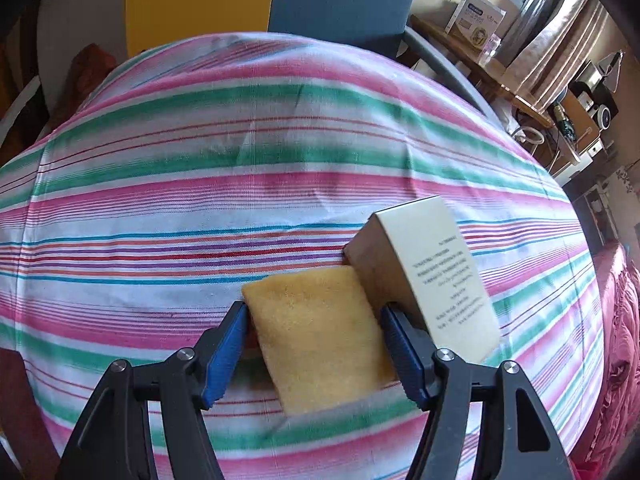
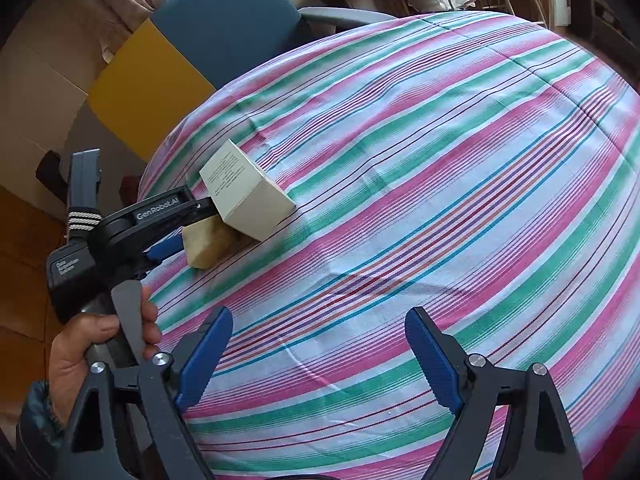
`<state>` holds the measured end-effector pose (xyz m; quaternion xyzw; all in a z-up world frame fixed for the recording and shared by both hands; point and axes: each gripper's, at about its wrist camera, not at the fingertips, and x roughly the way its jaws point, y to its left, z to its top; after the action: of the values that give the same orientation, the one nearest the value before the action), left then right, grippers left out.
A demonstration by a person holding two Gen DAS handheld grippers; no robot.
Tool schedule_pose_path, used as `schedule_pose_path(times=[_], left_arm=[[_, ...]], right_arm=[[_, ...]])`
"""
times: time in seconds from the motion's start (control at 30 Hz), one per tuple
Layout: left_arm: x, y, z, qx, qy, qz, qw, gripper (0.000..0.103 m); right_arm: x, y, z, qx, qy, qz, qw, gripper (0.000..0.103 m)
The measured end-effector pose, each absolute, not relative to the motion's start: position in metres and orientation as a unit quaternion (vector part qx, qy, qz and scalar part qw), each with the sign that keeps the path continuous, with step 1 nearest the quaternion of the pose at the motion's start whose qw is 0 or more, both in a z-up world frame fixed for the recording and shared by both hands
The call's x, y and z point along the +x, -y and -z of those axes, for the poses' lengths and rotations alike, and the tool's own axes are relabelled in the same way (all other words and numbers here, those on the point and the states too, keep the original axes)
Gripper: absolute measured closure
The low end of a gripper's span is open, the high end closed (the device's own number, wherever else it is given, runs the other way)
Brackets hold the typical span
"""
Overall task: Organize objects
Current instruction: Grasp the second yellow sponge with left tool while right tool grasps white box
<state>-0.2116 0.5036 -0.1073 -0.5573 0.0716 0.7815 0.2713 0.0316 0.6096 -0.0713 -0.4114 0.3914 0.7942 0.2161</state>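
My left gripper (image 1: 313, 309) is shut on a yellow sponge (image 1: 320, 336), its blue pads pressing the two sides. The sponge hangs low over the striped tablecloth (image 1: 240, 160). Just right of it, touching the sponge's edge, lies a tilted white box (image 1: 424, 264) with small print on one face. In the right wrist view the left gripper (image 2: 192, 226), held by a hand (image 2: 80, 356), comes in from the left with the sponge (image 2: 208, 240) tucked under the box (image 2: 248, 196). My right gripper (image 2: 320, 360) is open above the cloth (image 2: 440, 180) with nothing between its fingers.
A blue chair (image 2: 228, 20) and a yellow panel (image 2: 140, 92) stand behind the table's far edge. A wooden shelf (image 1: 480, 60) with a carton (image 1: 476, 16) is at the back right. Red bedding (image 1: 620, 320) lies beside the table on the right.
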Motion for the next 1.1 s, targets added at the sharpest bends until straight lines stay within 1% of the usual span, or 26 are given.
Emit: schedule_pose_path(times=[0.07, 0.1, 0.2, 0.37, 0.6, 0.8, 0.87, 0.93, 1.1], left_arm=[[-0.212, -0.500, 0.112, -0.564, -0.060, -0.775, 0.277, 0.035], [-0.210, -0.497, 0.111, -0.561, -0.058, -0.777, 0.281, 0.040], [-0.200, -0.482, 0.101, -0.550, -0.055, -0.780, 0.294, 0.044], [-0.165, -0.440, 0.083, -0.537, -0.064, -0.778, 0.320, 0.045], [-0.111, -0.372, 0.074, -0.535, -0.071, -0.774, 0.331, 0.045], [-0.067, -0.328, 0.047, -0.498, -0.087, -0.787, 0.353, 0.045], [-0.059, -0.315, 0.038, -0.487, -0.088, -0.793, 0.356, 0.045], [-0.051, -0.302, 0.031, -0.478, -0.091, -0.796, 0.360, 0.045], [-0.041, -0.265, 0.017, -0.457, -0.082, -0.810, 0.357, 0.045]], right_arm=[[0.033, -0.611, 0.072, -0.410, -0.394, -0.793, 0.216, 0.014], [0.033, -0.611, 0.072, -0.409, -0.394, -0.794, 0.218, 0.014], [0.034, -0.611, 0.072, -0.409, -0.393, -0.794, 0.220, 0.014], [0.032, -0.609, 0.072, -0.413, -0.383, -0.796, 0.222, 0.014], [0.028, -0.607, 0.077, -0.431, -0.363, -0.792, 0.233, 0.014], [0.019, -0.597, 0.083, -0.454, -0.336, -0.793, 0.228, 0.014], [0.009, -0.592, 0.084, -0.472, -0.323, -0.793, 0.209, 0.015], [-0.005, -0.586, 0.080, -0.483, -0.292, -0.802, 0.197, 0.016], [-0.053, -0.596, 0.060, -0.484, -0.224, -0.820, 0.206, 0.017]])
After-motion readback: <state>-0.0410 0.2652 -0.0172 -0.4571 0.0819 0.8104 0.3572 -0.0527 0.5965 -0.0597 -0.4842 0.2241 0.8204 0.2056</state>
